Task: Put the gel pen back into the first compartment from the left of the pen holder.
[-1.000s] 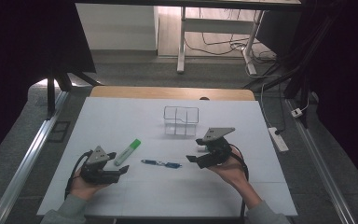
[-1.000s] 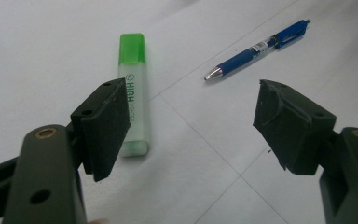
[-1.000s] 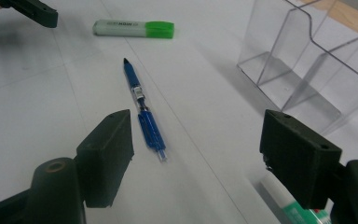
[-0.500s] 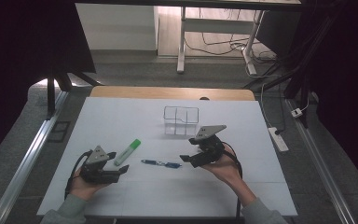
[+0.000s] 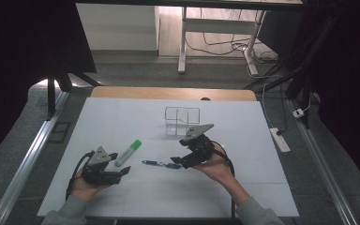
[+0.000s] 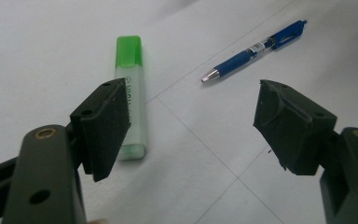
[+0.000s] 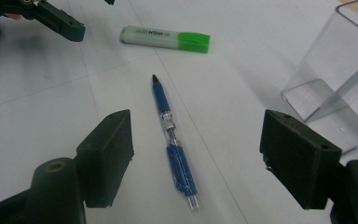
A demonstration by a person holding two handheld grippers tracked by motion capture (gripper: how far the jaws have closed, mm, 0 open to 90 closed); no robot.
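Hovering over the blue pen [image 5: 158, 163], the right gripper [image 5: 177, 162] has its jaws spread wide and holds nothing. In the right gripper view the pen [image 7: 174, 140] lies on the white table [image 5: 122, 117] between the two jaws and a little ahead of them, its long axis running almost straight away from the gripper, dark tip at the far end, clip end nearest. In the high view the pen lies roughly left-right on the table, just left of the right gripper's jaw tips.

Left gripper [image 5: 120, 172] rests low at the near left, jaws also wide apart, empty. In its own view the green highlighter [image 6: 131, 98] lies just ahead of the left-hand jaw, long axis pointing away, green cap at the far end; the pen [image 6: 256, 49] sits farther off toward the right. The highlighter [image 5: 128, 152] is just beyond the left gripper and well left of the right one.

Judgement: the right hand is clearly nearer the pen. A grasp would likely call for the jaws to come down across the barrel and close from both sides; the lie looks favourable.

Clear compartment box [image 5: 182, 121] stands far of the right gripper, near the table's middle. It appears empty. The divider is visible; the compartment count cannot be told.
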